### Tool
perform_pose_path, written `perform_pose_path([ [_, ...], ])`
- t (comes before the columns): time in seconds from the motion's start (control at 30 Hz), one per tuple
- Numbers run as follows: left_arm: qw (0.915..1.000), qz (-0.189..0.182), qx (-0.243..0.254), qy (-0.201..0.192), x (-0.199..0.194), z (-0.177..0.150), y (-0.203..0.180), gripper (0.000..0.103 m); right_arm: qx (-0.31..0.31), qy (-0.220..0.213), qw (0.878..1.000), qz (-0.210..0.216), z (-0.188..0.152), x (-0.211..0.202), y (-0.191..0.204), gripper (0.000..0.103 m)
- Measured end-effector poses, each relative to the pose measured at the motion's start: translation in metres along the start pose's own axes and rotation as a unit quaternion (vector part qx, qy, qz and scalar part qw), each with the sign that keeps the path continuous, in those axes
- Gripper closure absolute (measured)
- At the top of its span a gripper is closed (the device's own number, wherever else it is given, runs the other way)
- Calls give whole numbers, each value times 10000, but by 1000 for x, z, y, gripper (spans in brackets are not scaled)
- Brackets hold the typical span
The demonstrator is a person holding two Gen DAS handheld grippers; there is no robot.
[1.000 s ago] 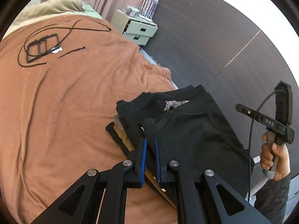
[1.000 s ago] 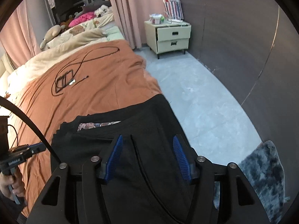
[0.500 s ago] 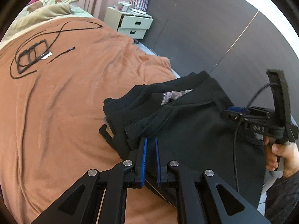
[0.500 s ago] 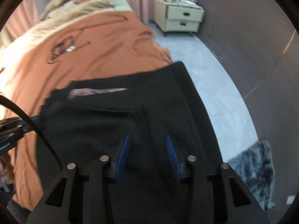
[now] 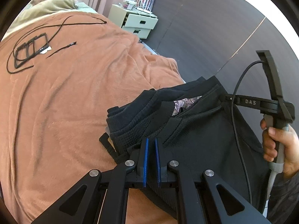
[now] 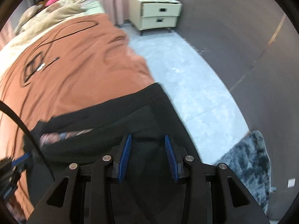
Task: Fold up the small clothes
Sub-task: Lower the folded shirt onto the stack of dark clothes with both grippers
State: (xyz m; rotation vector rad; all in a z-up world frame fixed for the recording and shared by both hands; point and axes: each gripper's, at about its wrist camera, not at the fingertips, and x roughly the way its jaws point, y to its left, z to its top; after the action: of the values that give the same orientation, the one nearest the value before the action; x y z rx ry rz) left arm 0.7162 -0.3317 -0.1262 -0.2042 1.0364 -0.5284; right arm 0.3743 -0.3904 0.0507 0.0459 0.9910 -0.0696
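Black garment (image 5: 201, 136), ribbed at the collar with a patterned lining showing inside the neck, lying folded over at the near corner of the bed (image 5: 65, 102), on the rust-brown blanket, partly hanging past the bed's edge toward the pale floor (image 6: 188, 85). Left gripper (image 5: 151, 160) over the garment's ribbed edge, blue fingers (image 5: 144, 160) pressed almost together, pinching a thin fold of the black cloth. Right gripper (image 6: 148, 158) over the garment's other side, seen in the left view as a black frame in a person's hand (image 5: 280, 149) with a cable looping from it; fingers (image 6: 125, 158) just drawn closer, now half-spread with a raised ridge of black fabric between them, probably gripped, though motion blur leaves contact unclear. Further up the bed, a black cord and flat black frame (image 5: 29, 50) lying on the blanket, well apart from the garment. Cream nightstand (image 6: 158, 16) with two drawers beside the bed, against the dark wall; grey shaggy rug (image 6: 248, 164) on the floor at lower right.
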Motion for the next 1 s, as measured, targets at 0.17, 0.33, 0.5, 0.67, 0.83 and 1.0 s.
perform_pose_path([
  [0.17, 9999, 122, 77, -47, -21, -2, -6, 95, 281, -208, 9993, 96, -7, -30, -26, 68],
  [0.33, 10000, 79, 34, 9, -33, -8, -16, 84, 191, -267, 9991, 259, -53, -69, -37, 68],
  [0.5, 9997, 58, 168, 161, -39, -24, -35, 62, -122, -259, 9987, 424, -94, -96, -46, 68],
  [0.67, 9987, 49, 398, 328, -43, -44, -56, 47, -276, -266, 9981, 479, -125, -124, -63, 68],
  [0.83, 9974, 77, 519, 497, -42, -62, -72, 45, -397, -423, 9972, 475, -152, -141, -65, 68],
  [1.0, 9958, 53, 630, 665, -40, -81, -82, 44, -662, -659, 9935, 655, -183, -150, -64, 68],
])
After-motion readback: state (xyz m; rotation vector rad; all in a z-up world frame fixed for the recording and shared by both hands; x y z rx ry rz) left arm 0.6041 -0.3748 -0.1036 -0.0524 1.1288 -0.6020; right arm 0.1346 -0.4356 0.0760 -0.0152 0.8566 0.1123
